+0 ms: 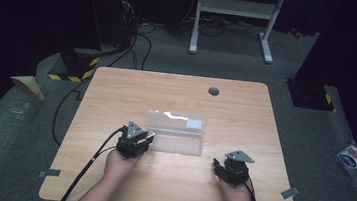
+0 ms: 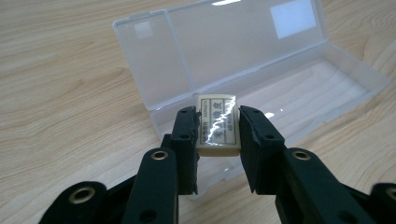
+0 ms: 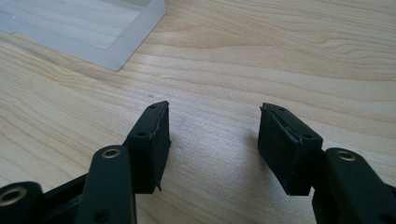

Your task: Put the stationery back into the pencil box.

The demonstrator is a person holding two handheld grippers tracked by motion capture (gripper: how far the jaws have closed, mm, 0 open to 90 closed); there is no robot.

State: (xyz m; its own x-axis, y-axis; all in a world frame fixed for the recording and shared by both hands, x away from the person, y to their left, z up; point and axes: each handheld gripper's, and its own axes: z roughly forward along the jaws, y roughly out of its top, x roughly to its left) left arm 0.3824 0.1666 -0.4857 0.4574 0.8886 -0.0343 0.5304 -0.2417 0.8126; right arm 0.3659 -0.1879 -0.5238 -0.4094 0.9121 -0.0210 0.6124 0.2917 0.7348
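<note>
The eraser (image 2: 218, 124) carried a pale printed sleeve with dark characters on it, crossed by glare and too small to read; its body was cream-white and block-shaped, with rounded lower corners below the sleeve. It sat clamped between the two black jaws of the left gripper (image 2: 217, 127), whose pads pressed on its two sides, and it was held just above the near edge of the clear plastic case (image 2: 243, 60) that lay straight ahead of that gripper. The case was open, its lid (image 2: 219, 42) standing tilted back beyond the tray, with a white blank label (image 2: 293, 17) near one end of the lid and a smaller frosted patch near the other. In the high view the left gripper (image 1: 138, 136) was at the case's near-left corner, while the right gripper (image 1: 230, 167) rested well apart, off the case's other end. The right gripper (image 3: 214, 140) had its jaws standing partly apart with nothing between them, over bare wood, and a corner of the case (image 3: 121, 42) lay ahead and to its left. The counter (image 1: 236, 106) was light wood-grain laminate with a round grey grommet (image 1: 213, 91) far beyond both grippers. Around it lay grey carpet (image 1: 7, 128) in a dark room, with a white metal frame (image 1: 236, 8) at the back and black cables (image 1: 142, 46) trailing on the floor.
</note>
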